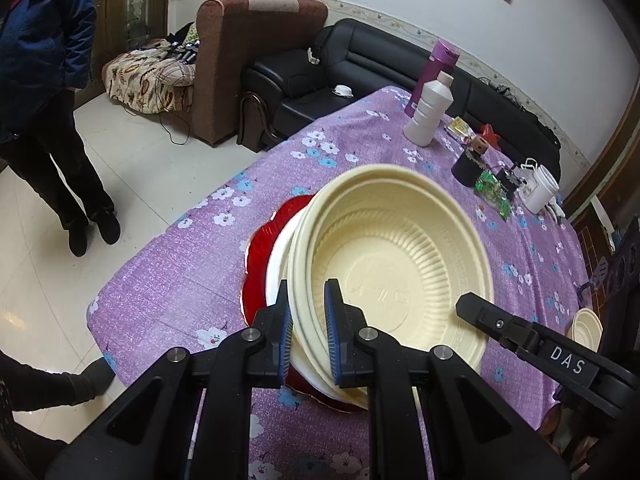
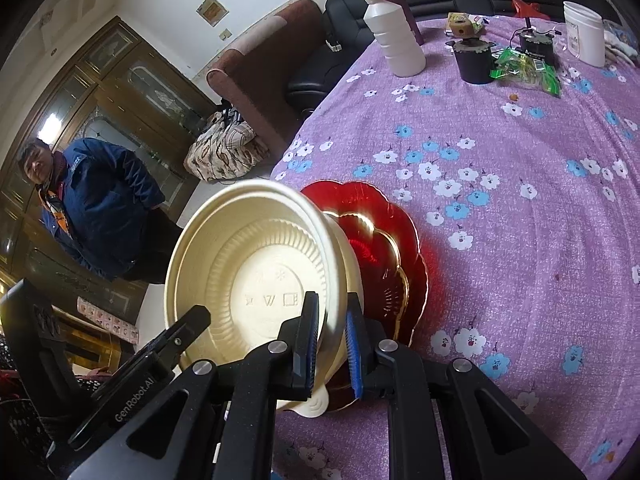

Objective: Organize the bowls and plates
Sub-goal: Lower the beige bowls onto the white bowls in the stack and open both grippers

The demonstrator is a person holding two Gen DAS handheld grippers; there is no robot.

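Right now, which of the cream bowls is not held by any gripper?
The small cream bowl at the table's right edge. It sits alone on the purple cloth, while the large bowl is clamped by both grippers.

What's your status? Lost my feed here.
Left gripper and right gripper both clamped on cream bowl rim. Bowl tilted over red plate. Nothing blocking.

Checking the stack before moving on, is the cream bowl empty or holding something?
Empty: the cream bowl shows only its bare ribbed inside.

Cream ribbed bowl (image 1: 400, 256), red scalloped plate (image 2: 384, 248), purple flowered tablecloth (image 2: 520, 208).
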